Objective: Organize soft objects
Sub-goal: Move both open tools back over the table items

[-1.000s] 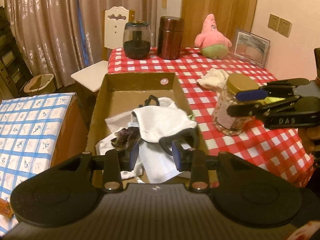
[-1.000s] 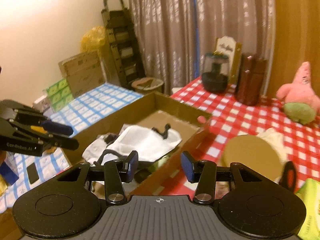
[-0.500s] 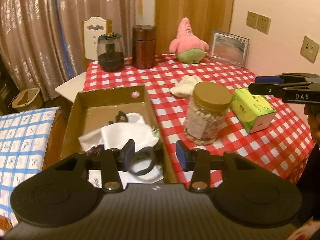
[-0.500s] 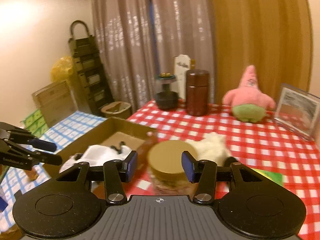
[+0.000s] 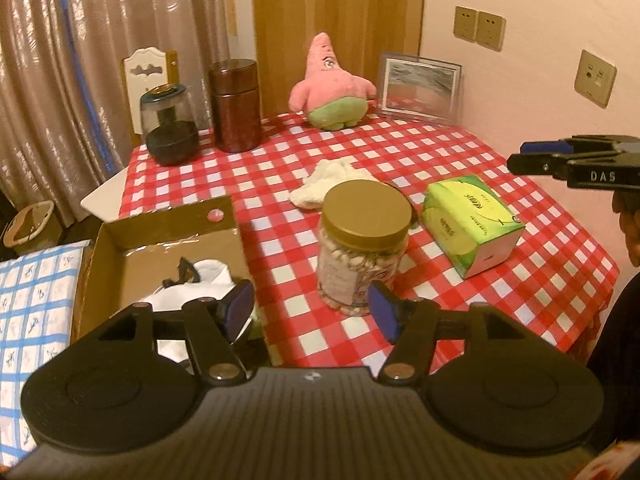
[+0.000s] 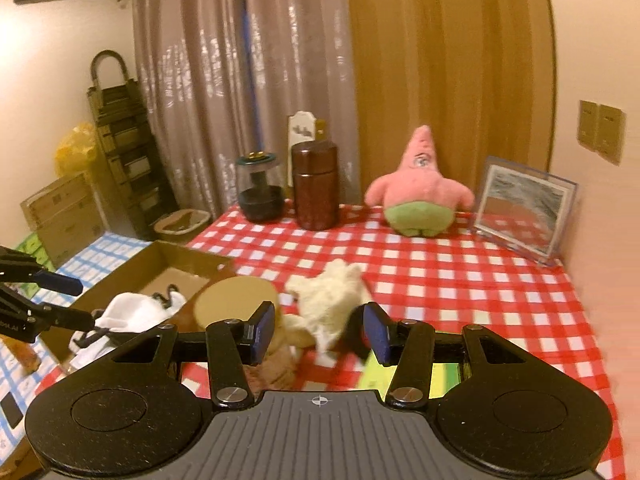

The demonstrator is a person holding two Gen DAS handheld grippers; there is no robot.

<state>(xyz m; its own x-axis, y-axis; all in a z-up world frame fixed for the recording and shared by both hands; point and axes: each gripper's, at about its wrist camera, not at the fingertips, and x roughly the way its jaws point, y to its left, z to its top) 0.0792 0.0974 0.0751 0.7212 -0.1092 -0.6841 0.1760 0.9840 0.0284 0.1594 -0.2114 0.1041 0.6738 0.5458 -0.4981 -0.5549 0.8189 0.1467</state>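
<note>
While its fingers are opening, the left gripper [image 5: 312, 312] holds nothing; the lidded jar [image 5: 365, 246] stands beyond the gap, untouched. Half-spread and empty, the right gripper [image 6: 319, 332] hangs above the cream soft toy [image 6: 330, 294], which lies mid-surface at 12 o'clock from it. White cloths [image 5: 200, 286] sit in the cardboard box [image 5: 168, 228] at 10 o'clock, partly hidden by the fingers. A pink plush [image 6: 420, 192] sits at the checked surface [image 6: 460, 280] far edge. Motion blur smears the jar in the right view.
</note>
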